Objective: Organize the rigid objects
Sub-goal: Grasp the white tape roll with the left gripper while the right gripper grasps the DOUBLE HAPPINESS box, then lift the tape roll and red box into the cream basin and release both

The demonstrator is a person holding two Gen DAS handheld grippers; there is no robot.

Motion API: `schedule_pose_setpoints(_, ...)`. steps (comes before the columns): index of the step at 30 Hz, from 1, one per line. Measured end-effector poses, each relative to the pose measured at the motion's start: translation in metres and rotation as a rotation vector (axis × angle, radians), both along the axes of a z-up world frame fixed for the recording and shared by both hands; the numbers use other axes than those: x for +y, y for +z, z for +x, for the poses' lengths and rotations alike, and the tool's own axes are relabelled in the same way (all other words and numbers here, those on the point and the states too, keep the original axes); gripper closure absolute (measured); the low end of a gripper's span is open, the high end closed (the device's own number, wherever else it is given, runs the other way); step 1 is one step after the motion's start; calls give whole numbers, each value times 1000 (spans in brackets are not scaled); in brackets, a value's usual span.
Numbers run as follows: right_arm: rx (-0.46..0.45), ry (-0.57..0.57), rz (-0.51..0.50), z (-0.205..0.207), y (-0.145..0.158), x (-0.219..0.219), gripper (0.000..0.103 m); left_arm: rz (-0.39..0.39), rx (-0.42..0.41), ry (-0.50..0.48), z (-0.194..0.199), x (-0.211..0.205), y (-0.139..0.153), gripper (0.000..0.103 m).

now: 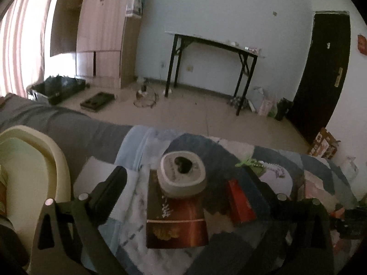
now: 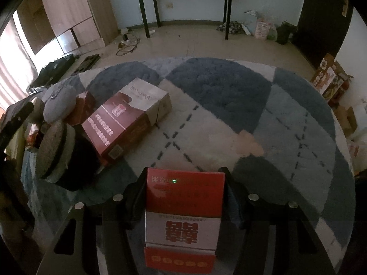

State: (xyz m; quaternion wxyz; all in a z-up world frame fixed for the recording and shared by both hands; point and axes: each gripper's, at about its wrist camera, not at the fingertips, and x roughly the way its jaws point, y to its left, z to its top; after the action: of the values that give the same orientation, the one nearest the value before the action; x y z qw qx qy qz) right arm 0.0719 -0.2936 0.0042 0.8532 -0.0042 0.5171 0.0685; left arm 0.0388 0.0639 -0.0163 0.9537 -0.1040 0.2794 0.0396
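Between my right fingers (image 2: 184, 197) sits the red-and-white box (image 2: 183, 220), pinched on both sides above the rug (image 2: 286, 123) — carried for sorting, I judge. My left fingers (image 1: 183, 197) gape wide, empty, straddling the white tin (image 1: 182, 174) atop a dark box (image 1: 175, 222) — perhaps touching neither.

Right gripper (image 2: 185, 178): 2 black fingers closed against the sides of a red and white box (image 2: 183, 217), 1 finger on each side, the box held upright between them and reaching past the fingertips. Gripper points forward and slightly down.

Left gripper (image 1: 183, 178): jaws spread wide, nothing between the fingers. Left finger (image 1: 107, 194) clear and sharp in its own view; the other finger reads dark and blurred. Gripper hangs tilted downward. No hand or arm of the person shows in either view.
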Motion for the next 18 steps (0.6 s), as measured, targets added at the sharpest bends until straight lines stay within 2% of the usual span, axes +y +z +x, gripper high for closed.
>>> schedule_pose_setpoints(4,19,8,-32,0,1,3,44,-15,13,11,8,5,-8,8)
schedule_pose_setpoints(6,33,4,-57,-1,2,3,42,-37,29,-7,12,9,-11,25)
schedule_pose_setpoints(7,45,0,-74,-1,2,3,40,-43,43,-14,14,10,-13,43)
schedule_pose_setpoints(8,57,-1,-87,-1,2,2,34,-45,57,-12,16,11,-15,51)
schedule_pose_setpoints(14,82,4,-105,2,-6,5,31,-47,49,-6,12,12,-15,53)
schedule_pose_setpoints(18,56,6,-102,1,-3,3,47,-23,71,-27,11,10,-11,53)
